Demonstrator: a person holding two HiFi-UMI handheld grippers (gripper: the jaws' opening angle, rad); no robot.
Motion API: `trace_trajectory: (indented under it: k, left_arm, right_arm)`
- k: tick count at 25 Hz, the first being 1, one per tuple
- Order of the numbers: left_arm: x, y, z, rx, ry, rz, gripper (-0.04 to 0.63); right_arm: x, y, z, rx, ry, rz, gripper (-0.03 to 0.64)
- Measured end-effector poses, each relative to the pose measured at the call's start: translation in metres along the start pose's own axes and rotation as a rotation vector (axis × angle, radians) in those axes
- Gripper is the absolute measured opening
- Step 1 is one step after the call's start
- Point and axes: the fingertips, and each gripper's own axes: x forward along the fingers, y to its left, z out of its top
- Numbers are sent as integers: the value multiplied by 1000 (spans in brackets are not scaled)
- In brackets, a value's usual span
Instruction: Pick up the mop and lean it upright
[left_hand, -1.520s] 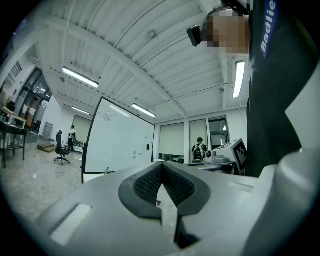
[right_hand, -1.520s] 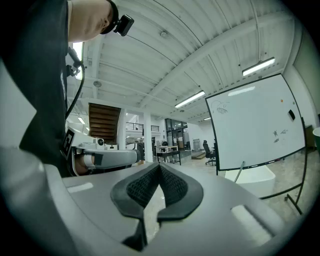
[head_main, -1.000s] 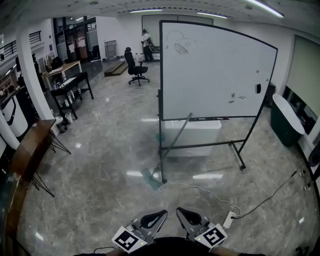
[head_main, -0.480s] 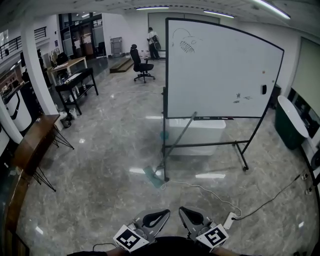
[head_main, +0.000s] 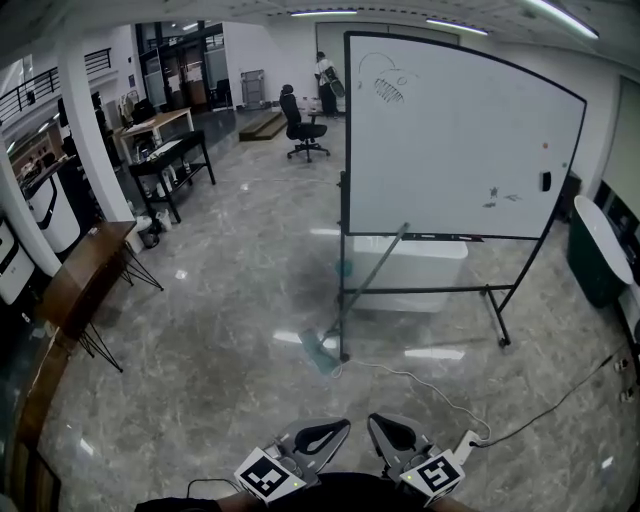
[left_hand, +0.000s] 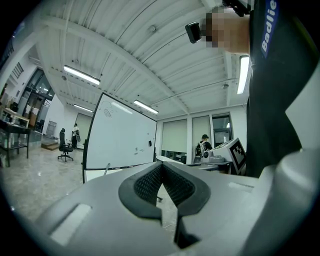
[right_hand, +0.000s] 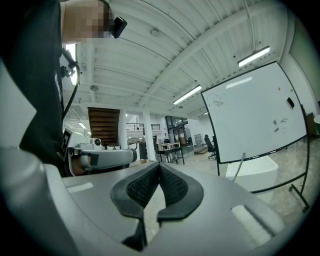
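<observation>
Head view: we see the mop (head_main: 362, 290) well ahead of us on the marble floor (head_main: 200, 330), tilted rather than upright. Its long axis runs from the flat head (head_main: 318, 353), which lies on the floor just beside the left post of the whiteboard (head_main: 460, 140) stand, up and to the right to the handle tip at the board's lower edge. A white box (head_main: 410, 272) stands behind it and a cable (head_main: 425, 388) trails across the floor nearer to us. The left gripper (head_main: 325, 436) and right gripper (head_main: 388, 434) sit at the bottom edge, well apart from the mop. Left gripper view: we find the left gripper (left_hand: 161, 168) clenched, its pads meeting with nothing between them. Only the upper handle (left_hand: 106, 169) shows here, below the whiteboard (left_hand: 122, 135), and a person (left_hand: 203, 145) stands by the far windows. Right gripper view: the right gripper (right_hand: 159, 168) is likewise closed on nothing. The handle (right_hand: 239, 165) slants up to the whiteboard (right_hand: 255, 115), and a wooden staircase (right_hand: 103, 125) appears that no other view shows. Only the head view shows the mop head.
</observation>
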Motion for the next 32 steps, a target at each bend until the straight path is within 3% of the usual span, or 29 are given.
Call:
trace_trajectory:
  k: [20,32]
  left_arm:
    - [76,-26,2,40,28,53,18]
    - [103,-1,-8,17,16,25,18]
  right_arm:
    - [-50,-78,1,39,-7,23,5]
    - [-41,-111,-6,39,11,-25,5]
